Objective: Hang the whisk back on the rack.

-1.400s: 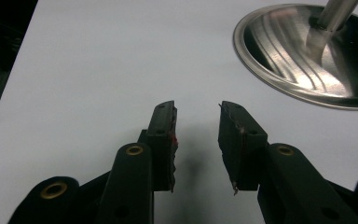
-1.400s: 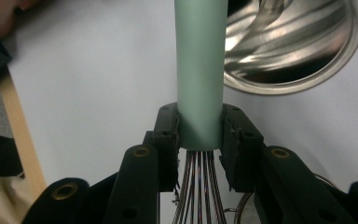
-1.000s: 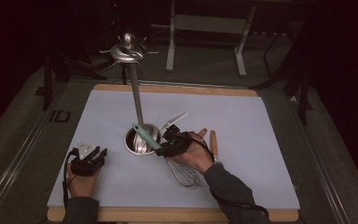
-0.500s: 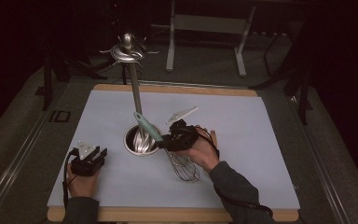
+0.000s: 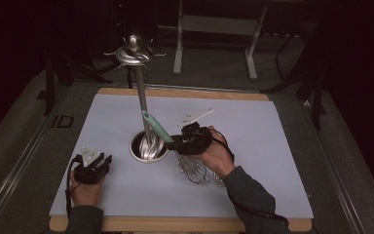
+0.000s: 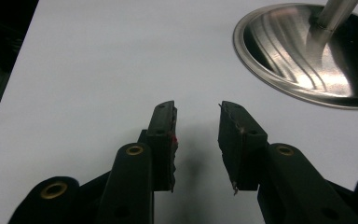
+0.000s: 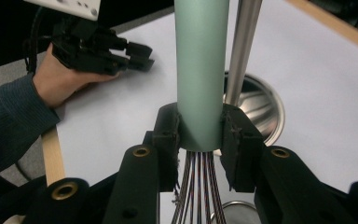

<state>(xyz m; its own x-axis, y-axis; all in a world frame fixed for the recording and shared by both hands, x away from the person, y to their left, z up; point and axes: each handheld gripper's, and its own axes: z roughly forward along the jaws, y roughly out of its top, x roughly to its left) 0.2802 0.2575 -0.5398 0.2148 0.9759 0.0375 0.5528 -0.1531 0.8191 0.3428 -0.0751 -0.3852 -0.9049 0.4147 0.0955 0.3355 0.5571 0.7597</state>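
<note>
Your right gripper (image 5: 174,143) has the whisk (image 5: 195,168) by its pale green handle (image 7: 201,70), jaws pinching it just above the point where the wires gather, and that low grip makes sense: it keeps the heavy wire head close to your hand while the free end of the handle points up and away toward the stand. In the right gripper view the handle runs straight up between the two black jaws, squarely centred and pressed on both sides, with the wires fanning out below them toward the camera. From the high view the wire balloon hangs beneath your right hand (image 5: 214,153) over the pale worktop (image 5: 272,146), close to the surface, though I can't tell whether it touches. The handle's tip lies right beside the steel pole (image 5: 141,97), which rises from the round dish-shaped base (image 5: 148,148) to a crown of hooks (image 5: 132,52) at the top; by the look of it you're lining the whisk up for that rack, so the handle's end has to reach a hook. Your left gripper (image 5: 93,165) rests on the worktop well to the left of the base, jaws spread with nothing between them, the base's rim up ahead in its own view. It's parked there out of the way, near enough to steady the stand if it tips.
</note>
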